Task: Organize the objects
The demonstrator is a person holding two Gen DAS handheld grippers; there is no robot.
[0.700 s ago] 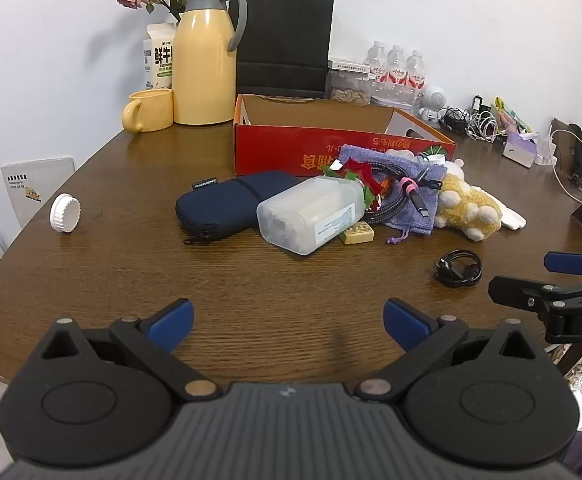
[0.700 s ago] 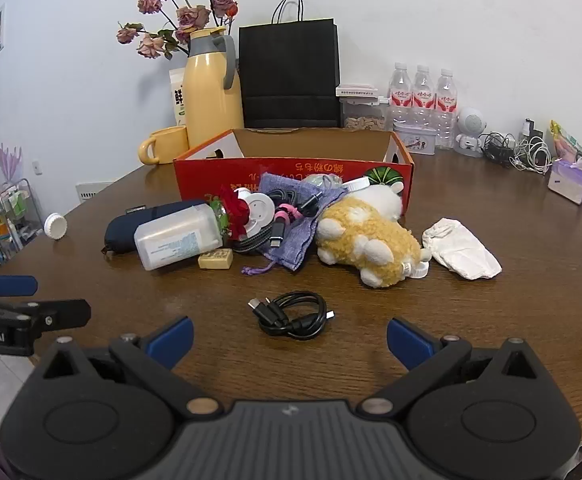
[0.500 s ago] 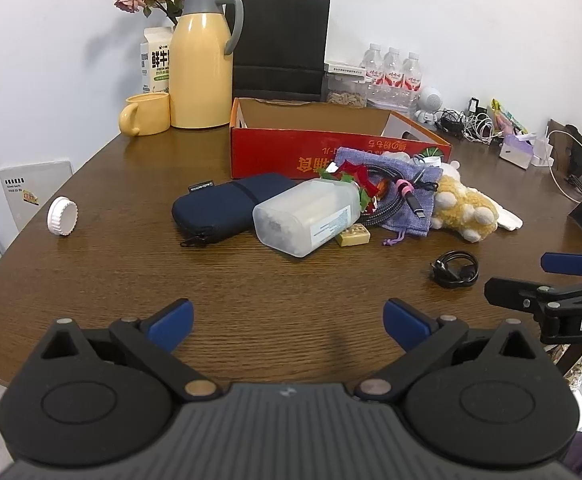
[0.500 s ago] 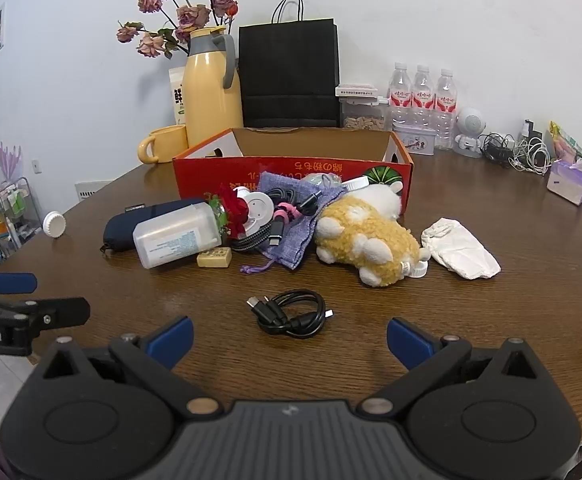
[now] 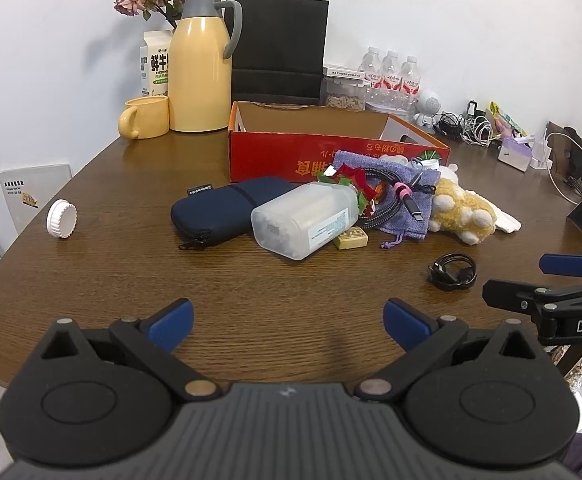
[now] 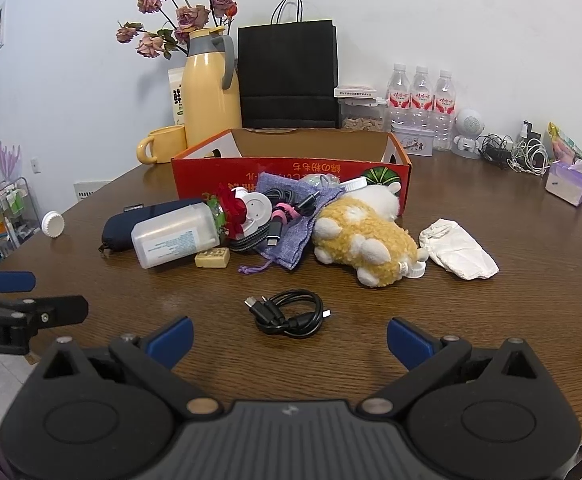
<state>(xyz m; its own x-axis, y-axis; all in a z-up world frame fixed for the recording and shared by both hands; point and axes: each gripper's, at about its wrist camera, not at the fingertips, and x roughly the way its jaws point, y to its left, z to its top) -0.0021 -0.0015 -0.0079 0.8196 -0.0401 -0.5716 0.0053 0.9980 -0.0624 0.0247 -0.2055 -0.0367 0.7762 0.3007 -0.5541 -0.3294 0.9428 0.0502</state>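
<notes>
An open red cardboard box (image 5: 331, 160) (image 6: 291, 168) stands mid-table. In front of it lies a pile: a navy zip pouch (image 5: 223, 210), a clear plastic bottle (image 5: 305, 220) (image 6: 177, 234), a purple drawstring bag (image 6: 291, 224) with cables, a yellow plush toy (image 6: 365, 240), a small yellow block (image 6: 213, 258). A coiled black cable (image 6: 289, 314) (image 5: 451, 272) lies alone just ahead of my right gripper (image 6: 289, 338). My left gripper (image 5: 287, 320) is open and empty near the front edge. The right gripper is open and empty.
A white cap (image 5: 62, 219) lies at the left of the wooden table (image 5: 131, 272). A white cloth (image 6: 457, 250) lies right of the plush. At the back stand a yellow thermos (image 5: 201, 64), yellow mug (image 5: 145, 117), black paper bag (image 6: 289, 76), water bottles (image 6: 421, 104) and chargers.
Both grippers have drawn back and lifted very slightly; the objects sit a touch farther off. Nothing on the table has moved.
</notes>
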